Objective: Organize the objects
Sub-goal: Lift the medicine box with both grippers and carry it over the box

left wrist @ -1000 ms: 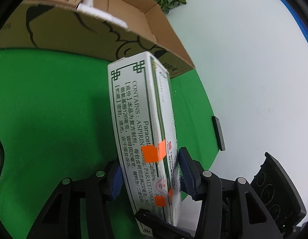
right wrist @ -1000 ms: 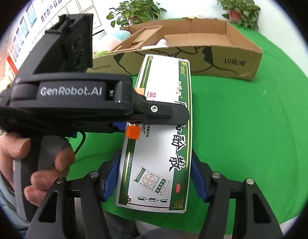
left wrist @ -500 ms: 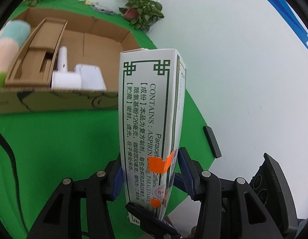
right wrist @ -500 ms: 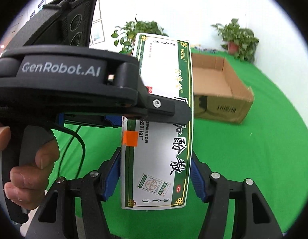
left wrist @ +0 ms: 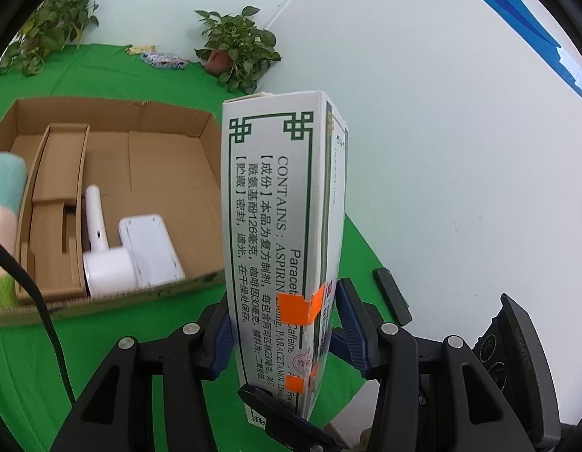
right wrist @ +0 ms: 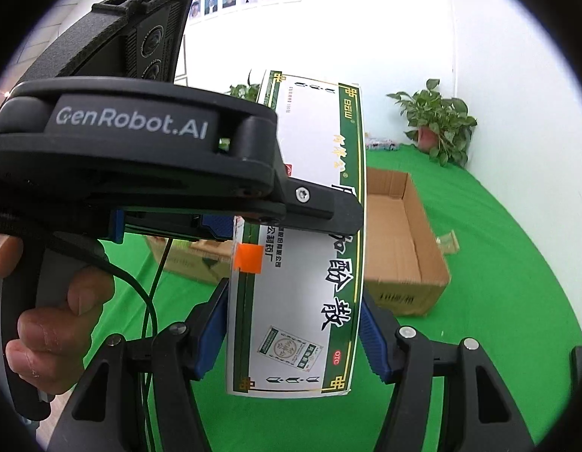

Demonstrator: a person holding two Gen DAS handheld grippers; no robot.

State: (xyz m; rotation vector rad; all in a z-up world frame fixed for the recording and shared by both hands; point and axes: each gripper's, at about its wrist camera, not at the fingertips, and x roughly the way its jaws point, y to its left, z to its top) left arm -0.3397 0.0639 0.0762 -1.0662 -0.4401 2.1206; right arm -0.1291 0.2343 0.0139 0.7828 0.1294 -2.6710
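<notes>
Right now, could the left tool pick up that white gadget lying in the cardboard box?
Probably not yet. The left tool is shut on the medicine box, which the right tool grips too. The white gadget lies uncovered in the open cardboard box, so only the full grip hinders.

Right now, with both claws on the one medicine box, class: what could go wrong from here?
1. The left claw and right claw both clamp the medicine box near one end; uneven pulls could twist or crush it.
2. Most of it juts past the grip, so it may lever loose.
3. White devices already lie in the cardboard box; a careless drop could hit them.
</notes>
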